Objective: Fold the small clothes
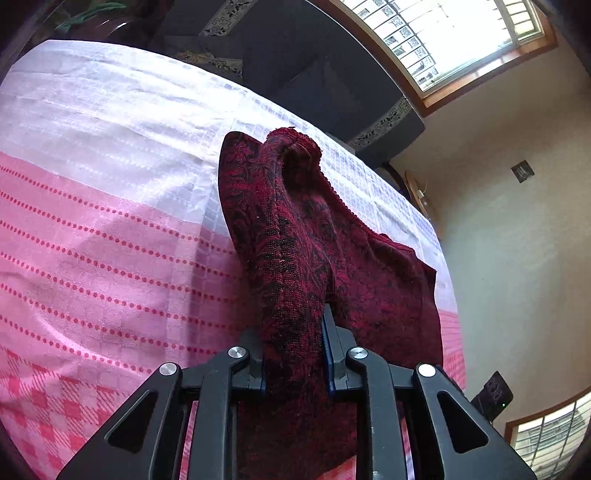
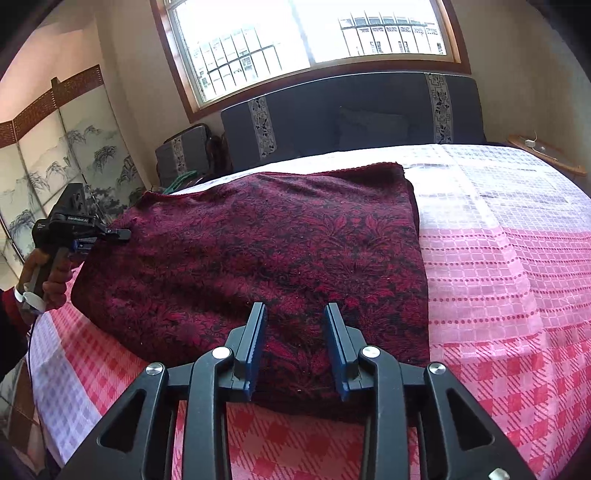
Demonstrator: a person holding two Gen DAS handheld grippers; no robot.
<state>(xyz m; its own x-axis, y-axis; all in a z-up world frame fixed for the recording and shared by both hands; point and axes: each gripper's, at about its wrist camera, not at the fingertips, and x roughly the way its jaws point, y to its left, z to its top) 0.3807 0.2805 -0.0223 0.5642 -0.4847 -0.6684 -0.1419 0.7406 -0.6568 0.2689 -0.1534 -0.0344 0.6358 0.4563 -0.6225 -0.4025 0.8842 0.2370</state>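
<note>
Between the two black fingers of the left gripper [image 1: 294, 354] sits a thick bunch of the dark red cloth [image 1: 295, 229]. The blue pads press on it from both sides, so this gripper holds the cloth tight. From there the cloth goes up and away in a tall fold, and its far part hangs down to the right onto the pink and white bedspread [image 1: 92, 206].

The right gripper [image 2: 295, 350] has its fingers a little way apart. The red cloth [image 2: 258, 251] lies flat under and just ahead of them, but the pads do not squeeze it. Far off to its left, the left gripper [image 2: 110, 236] pinches the cloth's side edge, with a hand [image 2: 50, 284] around its handle. Past the cloth are a dark headboard [image 2: 351, 110] and a bright window [image 2: 306, 33].
</note>
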